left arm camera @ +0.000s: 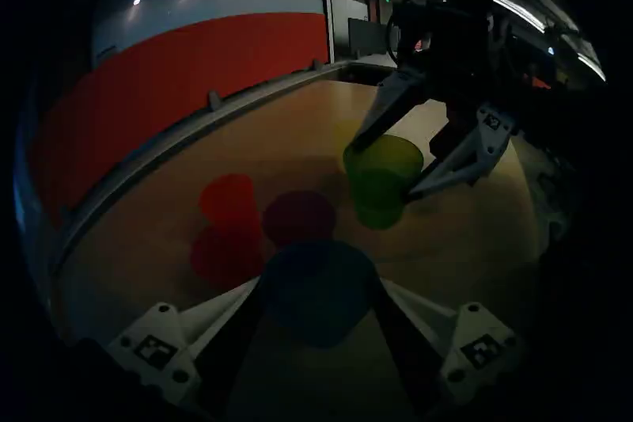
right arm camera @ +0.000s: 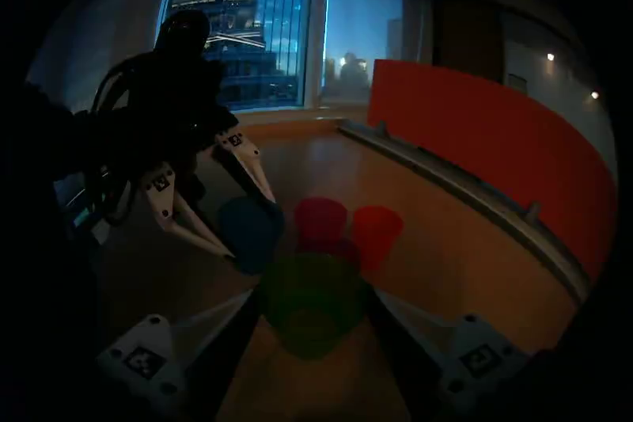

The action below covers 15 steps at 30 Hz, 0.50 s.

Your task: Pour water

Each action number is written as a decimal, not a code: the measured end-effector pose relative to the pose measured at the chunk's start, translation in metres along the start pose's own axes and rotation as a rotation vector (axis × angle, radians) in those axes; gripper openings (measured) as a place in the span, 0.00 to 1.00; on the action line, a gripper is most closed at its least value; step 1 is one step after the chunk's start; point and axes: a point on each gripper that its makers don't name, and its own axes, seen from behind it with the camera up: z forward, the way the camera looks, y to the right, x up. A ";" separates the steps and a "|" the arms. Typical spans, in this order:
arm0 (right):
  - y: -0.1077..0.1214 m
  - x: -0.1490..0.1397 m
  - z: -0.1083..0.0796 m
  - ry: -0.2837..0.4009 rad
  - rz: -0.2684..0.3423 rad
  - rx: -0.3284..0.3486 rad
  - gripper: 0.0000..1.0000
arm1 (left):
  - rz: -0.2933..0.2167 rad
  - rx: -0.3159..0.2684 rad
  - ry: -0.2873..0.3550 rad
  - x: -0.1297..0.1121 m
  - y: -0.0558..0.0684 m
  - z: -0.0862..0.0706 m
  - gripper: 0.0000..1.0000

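My left gripper is shut on a blue cup, held low over the wooden table. My right gripper is shut on a green translucent cup, facing the left one across the table. In the right gripper view the green cup sits between my right gripper's fingers. Beyond it, the left gripper holds the blue cup. Between the two held cups stand a red cup and a dark magenta cup. The dim light hides whether any cup holds water.
A red partition wall with a metal rail runs along one table edge. Large windows lie behind the person holding the grippers. The room is dark.
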 end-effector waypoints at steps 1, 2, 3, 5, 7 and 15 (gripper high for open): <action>0.000 -0.002 0.001 -0.003 0.001 0.002 0.96 | -0.001 -0.001 -0.003 -0.001 0.000 0.001 0.89; 0.001 -0.003 0.002 -0.006 0.001 0.003 0.96 | -0.003 -0.002 -0.006 -0.002 -0.001 0.002 0.89; 0.001 -0.005 0.003 -0.010 0.002 0.005 0.96 | -0.005 -0.003 -0.009 -0.003 -0.001 0.003 0.89; 0.001 -0.008 0.005 -0.015 0.004 0.007 0.96 | -0.008 -0.007 -0.014 -0.006 -0.001 0.005 0.89; 0.002 -0.012 0.007 -0.020 0.006 0.009 0.96 | -0.012 -0.010 -0.018 -0.008 -0.001 0.007 0.89; 0.000 -0.027 0.016 -0.043 0.011 0.008 0.96 | -0.018 -0.016 -0.025 -0.016 0.000 0.014 0.89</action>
